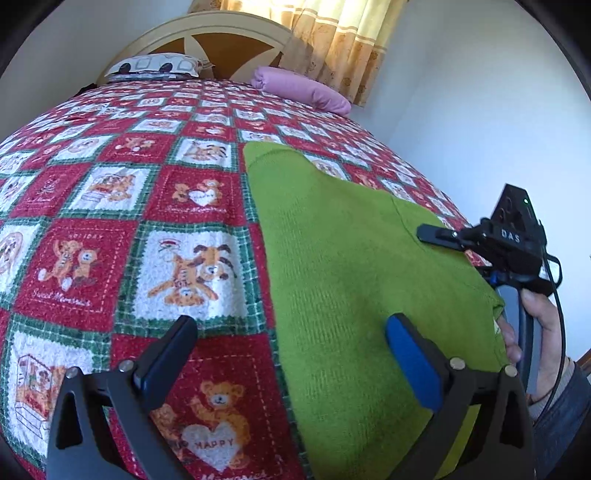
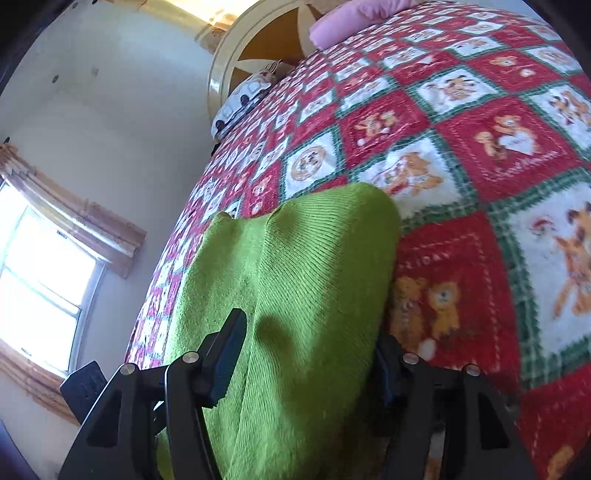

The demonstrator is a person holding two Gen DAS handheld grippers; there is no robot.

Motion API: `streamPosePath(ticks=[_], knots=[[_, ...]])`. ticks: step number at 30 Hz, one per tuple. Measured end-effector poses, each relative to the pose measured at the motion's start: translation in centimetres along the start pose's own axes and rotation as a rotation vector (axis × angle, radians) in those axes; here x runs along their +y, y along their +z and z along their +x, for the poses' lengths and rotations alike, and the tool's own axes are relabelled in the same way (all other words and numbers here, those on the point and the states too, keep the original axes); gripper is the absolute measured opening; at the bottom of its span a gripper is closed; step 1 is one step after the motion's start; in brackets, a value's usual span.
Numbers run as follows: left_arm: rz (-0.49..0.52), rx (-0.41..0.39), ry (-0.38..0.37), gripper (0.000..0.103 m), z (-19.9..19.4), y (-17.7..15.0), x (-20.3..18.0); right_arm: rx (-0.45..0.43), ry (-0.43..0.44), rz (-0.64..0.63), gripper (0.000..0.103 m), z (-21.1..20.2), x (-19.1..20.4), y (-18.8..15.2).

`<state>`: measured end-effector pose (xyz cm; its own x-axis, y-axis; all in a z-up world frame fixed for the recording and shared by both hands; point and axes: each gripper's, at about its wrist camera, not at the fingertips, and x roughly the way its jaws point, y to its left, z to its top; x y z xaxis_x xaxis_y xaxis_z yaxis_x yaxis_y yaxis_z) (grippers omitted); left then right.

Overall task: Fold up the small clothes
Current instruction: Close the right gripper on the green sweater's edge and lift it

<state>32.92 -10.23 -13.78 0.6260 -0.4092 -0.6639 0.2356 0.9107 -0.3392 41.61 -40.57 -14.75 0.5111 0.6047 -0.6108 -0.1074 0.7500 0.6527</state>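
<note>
A green knitted garment (image 1: 351,258) lies flat on the bed's red, white and green teddy-bear quilt (image 1: 147,184), one narrow part reaching toward the headboard. My left gripper (image 1: 291,332) is open wide and straddles the garment's left edge, one finger over the quilt and the blue-padded finger (image 1: 410,350) over the cloth. In the left wrist view the right gripper (image 1: 439,234) hovers at the garment's right edge, held by a hand (image 1: 543,325). In the right wrist view my right gripper (image 2: 308,343) stands open with the green garment (image 2: 303,258) between its fingers; the right finger is partly hidden by the cloth edge.
A pink rolled pillow (image 1: 299,88) and a patterned pillow (image 1: 155,66) lie at the head of the bed by the cream headboard (image 1: 207,33). Yellow curtains (image 1: 343,37) hang behind. A window (image 2: 37,277) and white walls flank the bed. The quilt (image 2: 480,147) stretches wide beside the garment.
</note>
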Motion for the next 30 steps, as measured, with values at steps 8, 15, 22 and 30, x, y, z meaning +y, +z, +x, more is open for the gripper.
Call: streamPosePath(ticks=[8, 15, 22, 30], knots=[[0.043, -0.005, 0.040, 0.103, -0.1, 0.0, -0.8, -0.001, 0.058, 0.019, 0.043, 0.3, -1.4, 0.0], [0.098, -0.011, 0.055, 0.097, 0.0, -0.1, -1.8, -0.012, 0.030, 0.005, 0.040, 0.5, -1.3, -0.2], [0.151, -0.008, 0.027, 0.079, -0.2, -0.3, -2.7, -0.015, 0.022, 0.005, 0.038, 0.3, -1.5, -0.4], [0.167, 0.001, 0.009, 0.065, -0.3, -0.4, -3.4, -0.014, -0.007, -0.016, 0.036, 0.8, -1.1, -0.2]])
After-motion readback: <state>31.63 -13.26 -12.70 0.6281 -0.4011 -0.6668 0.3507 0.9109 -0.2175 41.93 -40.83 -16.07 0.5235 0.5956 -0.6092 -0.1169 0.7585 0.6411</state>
